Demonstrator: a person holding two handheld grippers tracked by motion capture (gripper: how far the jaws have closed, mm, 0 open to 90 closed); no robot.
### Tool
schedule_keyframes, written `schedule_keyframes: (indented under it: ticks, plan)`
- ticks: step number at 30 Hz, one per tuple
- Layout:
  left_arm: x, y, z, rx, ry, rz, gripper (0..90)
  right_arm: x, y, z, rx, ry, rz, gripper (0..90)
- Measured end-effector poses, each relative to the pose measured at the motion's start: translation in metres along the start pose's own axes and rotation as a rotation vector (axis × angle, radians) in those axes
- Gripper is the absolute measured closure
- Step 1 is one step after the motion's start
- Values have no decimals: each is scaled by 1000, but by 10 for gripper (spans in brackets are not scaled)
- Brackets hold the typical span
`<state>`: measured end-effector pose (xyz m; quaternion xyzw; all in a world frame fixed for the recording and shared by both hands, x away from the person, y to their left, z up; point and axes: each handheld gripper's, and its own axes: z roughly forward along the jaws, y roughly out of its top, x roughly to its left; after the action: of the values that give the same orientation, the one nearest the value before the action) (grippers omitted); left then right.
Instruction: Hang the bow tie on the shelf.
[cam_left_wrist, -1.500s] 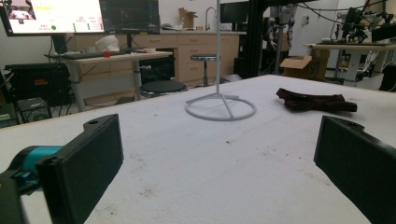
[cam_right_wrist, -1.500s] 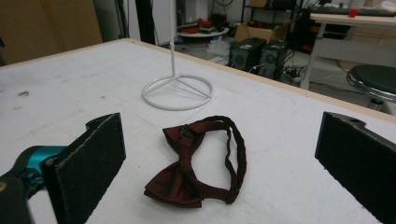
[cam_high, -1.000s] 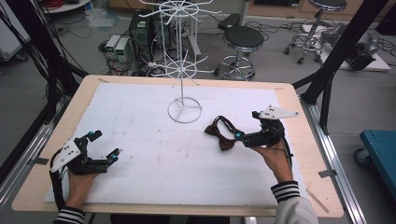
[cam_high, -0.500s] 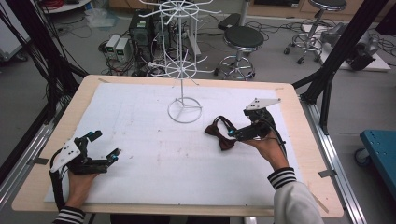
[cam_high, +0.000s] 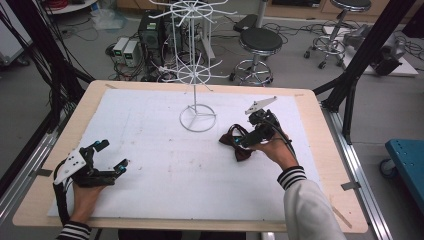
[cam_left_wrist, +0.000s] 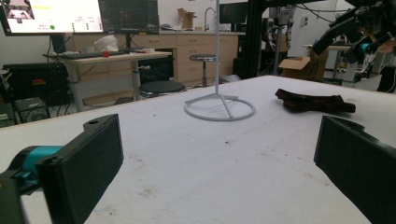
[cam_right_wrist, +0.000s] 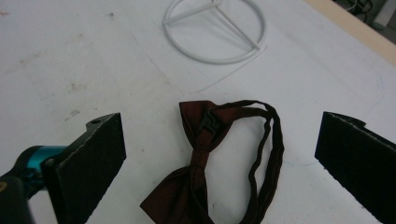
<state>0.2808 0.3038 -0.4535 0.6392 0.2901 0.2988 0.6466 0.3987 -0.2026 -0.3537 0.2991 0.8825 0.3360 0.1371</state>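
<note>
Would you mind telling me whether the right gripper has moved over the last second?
Yes. The right gripper has shifted left, toward the wire stand's ring base, and now hovers open over the bow tie.

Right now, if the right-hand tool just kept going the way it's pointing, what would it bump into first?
Most likely the dark red bow tie, which lies on the white table cover between the right tool's open jaws. The white wire stand's ring base sits farther along.
</note>
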Motion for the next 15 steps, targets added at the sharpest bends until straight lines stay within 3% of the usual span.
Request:
schedule_keyframes:
  ticks: [15]
  plan:
    - [0,0,0,1,1,0,18,-5,-4,29,131,37,43,22]
